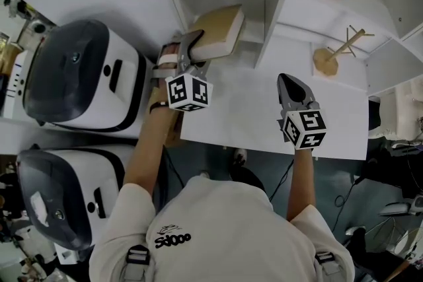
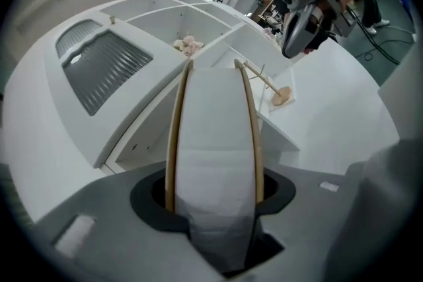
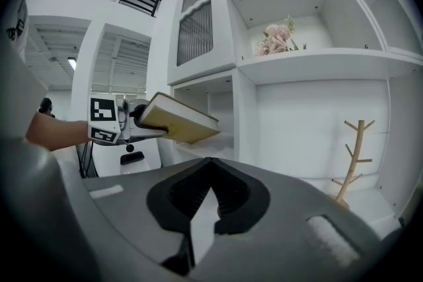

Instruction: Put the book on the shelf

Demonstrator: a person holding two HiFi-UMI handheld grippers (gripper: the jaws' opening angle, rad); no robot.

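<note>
Head view: from my head, steeply down; desk (image 1: pixel 251 109) below, shelf (image 1: pixel 268 30) at top, left gripper (image 1: pixel 193 43) and right gripper (image 1: pixel 285 81) at mid range.
Left gripper view: I look along its jaws, picture tilted; book (image 2: pixel 215 142) very close, fills the middle, shelf behind.
Right gripper view: along its jaws, about level, facing the shelf front, near.
Shared: all three see shelf, flowers (image 3: pixel 277 38), stand (image 3: pixel 353 155); each gripper view catches the other gripper.
</note>
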